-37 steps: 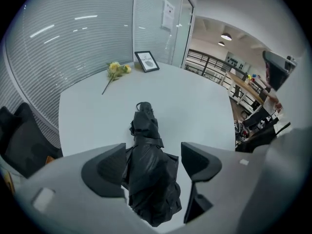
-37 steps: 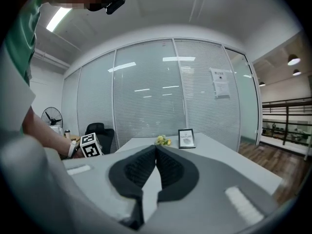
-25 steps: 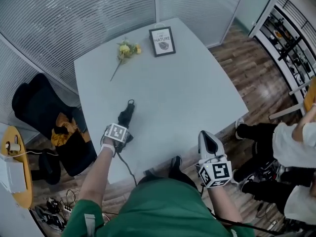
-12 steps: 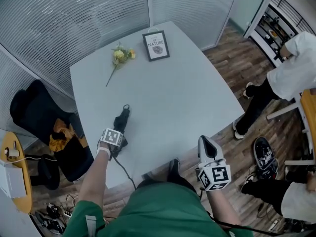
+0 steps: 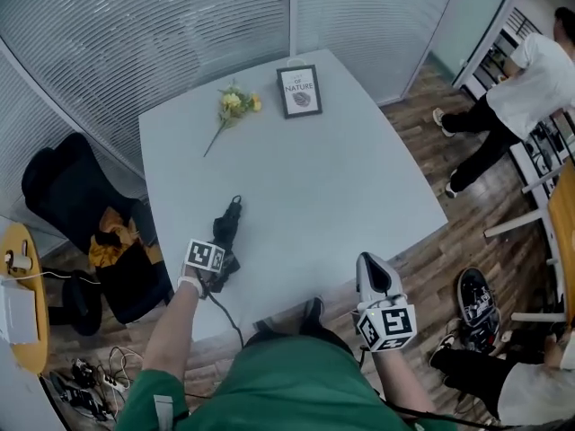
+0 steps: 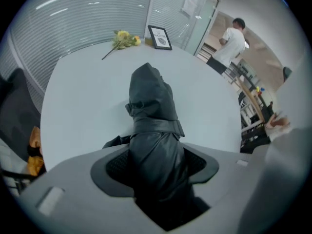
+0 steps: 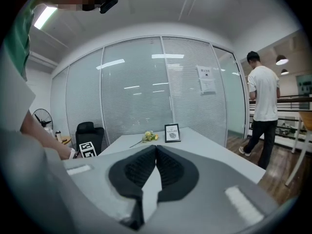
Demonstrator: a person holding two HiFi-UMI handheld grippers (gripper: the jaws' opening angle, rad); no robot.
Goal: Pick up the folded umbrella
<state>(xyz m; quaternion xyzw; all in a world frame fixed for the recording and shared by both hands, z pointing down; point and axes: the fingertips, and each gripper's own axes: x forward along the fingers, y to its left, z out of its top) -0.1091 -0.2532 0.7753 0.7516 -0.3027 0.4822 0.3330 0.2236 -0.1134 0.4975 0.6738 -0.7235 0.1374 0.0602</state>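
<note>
Nearest the person, the right gripper (image 7: 156,149) was held off the front edge of the table (image 5: 350,187), its 2 jaws closed tip to tip with nothing between them. To its left, the left gripper (image 5: 219,265) pointed steeply down at the table's near left part. Its jaws had just been closing around the near end of the folded umbrella (image 6: 151,112), and both pads touched the black fabric, so it was gripping the umbrella. The umbrella lay flat on the tabletop, bound by 1 strap around its middle, its length running away from the person and its wrist loop at the far end. Left of the table stood a black chair (image 5: 56,180) with a yellow-orange cloth (image 5: 111,233) on it. Across the bare middle of the table, near the far edge, lay a yellow flower (image 5: 233,105) with its stem pointing back toward the person, and just beside it to the right stood a framed picture (image 5: 299,91). Well beyond the table's right corner, a person in a white shirt (image 5: 532,68) stood on the wooden floor (image 5: 422,97).
</note>
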